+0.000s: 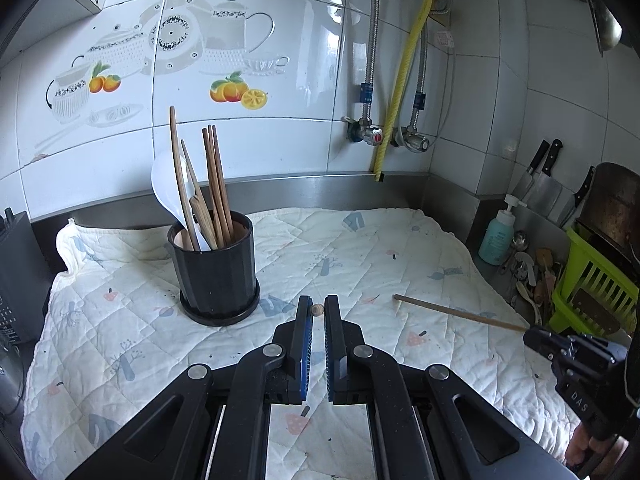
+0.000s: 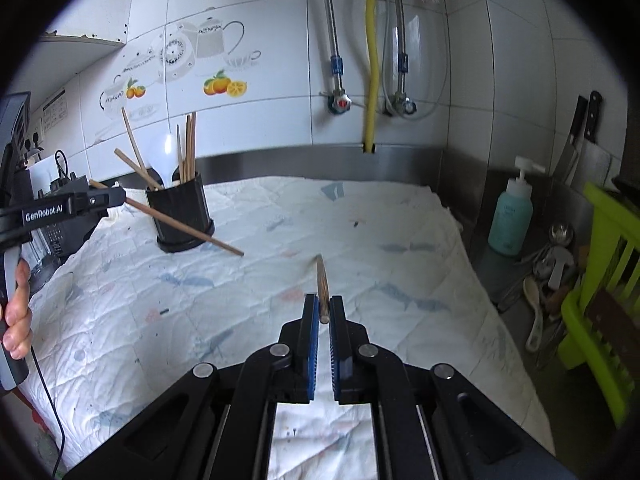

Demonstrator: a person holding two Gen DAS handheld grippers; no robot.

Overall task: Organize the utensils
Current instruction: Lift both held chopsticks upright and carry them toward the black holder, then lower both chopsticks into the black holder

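My left gripper (image 1: 317, 309) is clamped on a chopstick (image 2: 188, 227). From its own camera I see only the round butt end of that chopstick between the blue pads, end-on; the shaft is hidden behind it. The right wrist view shows the rest: the stick runs through the closed jaws at an angle, its free tip hanging above the quilted cloth (image 1: 360, 248) that covers the desk, in front of the black utensil holder (image 1: 215, 276).

My right gripper (image 2: 324, 312) is closed on a second chopstick (image 2: 321, 280), pinched near its thick end, the shaft reaching forward and away over the cloth. In the left wrist view this same stick extends from the right gripper's jaws toward the middle of the cloth, tip slightly lifted; whether it touches the cloth I cannot tell.

The holder stands ahead and to the left of both grippers, holding several wooden chopsticks and a white spoon (image 1: 168, 184); its inside is mostly hidden by its rim.

Far right of my right gripper, a heap of spoons (image 2: 550, 276) lies beside a green rack (image 2: 596, 288), cut off by the frame edge. A pump bottle (image 2: 512, 208) stands behind them. My hand (image 2: 18, 316) on the left grip is partly cropped.
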